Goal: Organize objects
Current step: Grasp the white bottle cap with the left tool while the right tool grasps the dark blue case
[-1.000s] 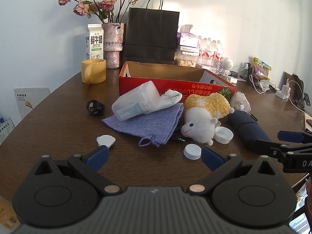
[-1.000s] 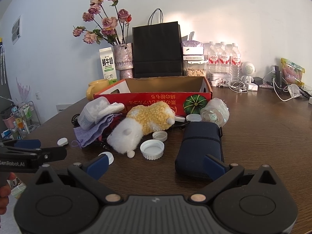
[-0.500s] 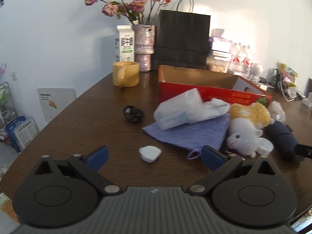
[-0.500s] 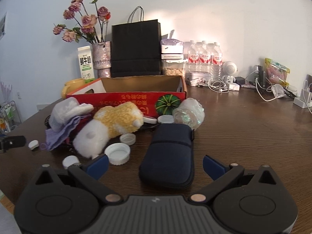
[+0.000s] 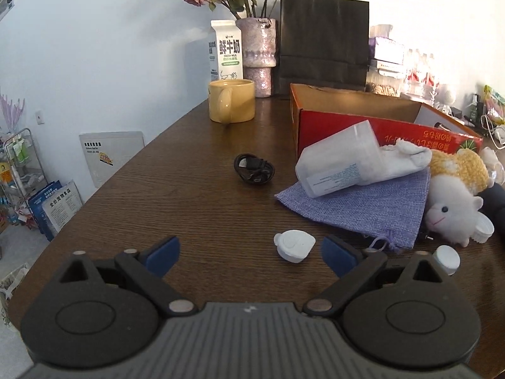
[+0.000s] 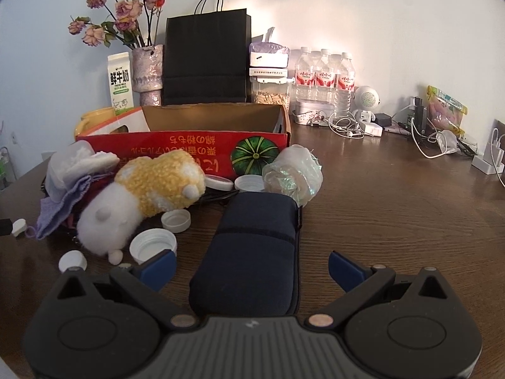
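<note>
1. We are lowering the left tongs [image 5: 251, 254] over the white lid [image 5: 294, 245], which is lying flat on the surface [image 5: 176, 195] just left of the purple pouch [image 5: 363, 203]. The jaws are spread and have just been narrowing, with the lid between them nearer the right one, neither pad touching yet.
2. We are judging that shifting slightly right would centre the lid, so closing doesn't skid it away.
3. We are holding the right tongs [image 6: 251, 268] spread around the near end of the navy case [image 6: 252, 252], pads apart from its sides.
4. We are aiming both at the red box [image 6: 195, 151] behind the clutter, empty as far as we can see.
</note>
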A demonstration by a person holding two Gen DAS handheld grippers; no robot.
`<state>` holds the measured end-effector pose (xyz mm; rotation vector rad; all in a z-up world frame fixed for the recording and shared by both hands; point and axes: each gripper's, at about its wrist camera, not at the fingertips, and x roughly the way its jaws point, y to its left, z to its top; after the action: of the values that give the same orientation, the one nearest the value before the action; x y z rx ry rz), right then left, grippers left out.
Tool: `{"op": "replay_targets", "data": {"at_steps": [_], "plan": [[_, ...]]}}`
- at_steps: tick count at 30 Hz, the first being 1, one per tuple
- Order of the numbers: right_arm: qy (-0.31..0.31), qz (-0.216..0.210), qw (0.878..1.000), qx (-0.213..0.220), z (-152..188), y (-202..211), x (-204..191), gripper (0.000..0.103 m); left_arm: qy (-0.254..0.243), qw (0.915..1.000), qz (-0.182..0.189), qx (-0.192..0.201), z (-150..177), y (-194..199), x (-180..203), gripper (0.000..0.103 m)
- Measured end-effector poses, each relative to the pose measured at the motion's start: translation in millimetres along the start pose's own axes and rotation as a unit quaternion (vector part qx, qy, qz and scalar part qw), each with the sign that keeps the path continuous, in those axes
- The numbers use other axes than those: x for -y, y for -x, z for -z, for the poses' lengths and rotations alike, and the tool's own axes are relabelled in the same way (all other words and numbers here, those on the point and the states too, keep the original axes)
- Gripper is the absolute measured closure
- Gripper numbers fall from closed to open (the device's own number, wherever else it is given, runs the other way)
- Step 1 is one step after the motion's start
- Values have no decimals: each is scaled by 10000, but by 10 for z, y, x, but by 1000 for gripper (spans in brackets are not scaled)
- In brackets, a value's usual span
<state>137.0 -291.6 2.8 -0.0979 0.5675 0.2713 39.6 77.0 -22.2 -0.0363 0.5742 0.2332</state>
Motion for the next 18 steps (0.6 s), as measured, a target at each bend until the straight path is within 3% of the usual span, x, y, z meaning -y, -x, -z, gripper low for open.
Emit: {"op": "replay_targets", "data": {"at_steps": [7, 10, 18], "plan": [[0, 25, 9999, -115, -37, -120, 2, 0, -229, 9989, 371, -182, 8, -152, 90, 46], [11, 44, 9999, -156, -56, -164, 4, 0, -193, 9985, 479, -177, -23, -192, 98, 74], [11, 85, 9997, -243, -84, -263, 18, 0, -101, 9986, 484, -173, -51, -216, 99, 75]]}}
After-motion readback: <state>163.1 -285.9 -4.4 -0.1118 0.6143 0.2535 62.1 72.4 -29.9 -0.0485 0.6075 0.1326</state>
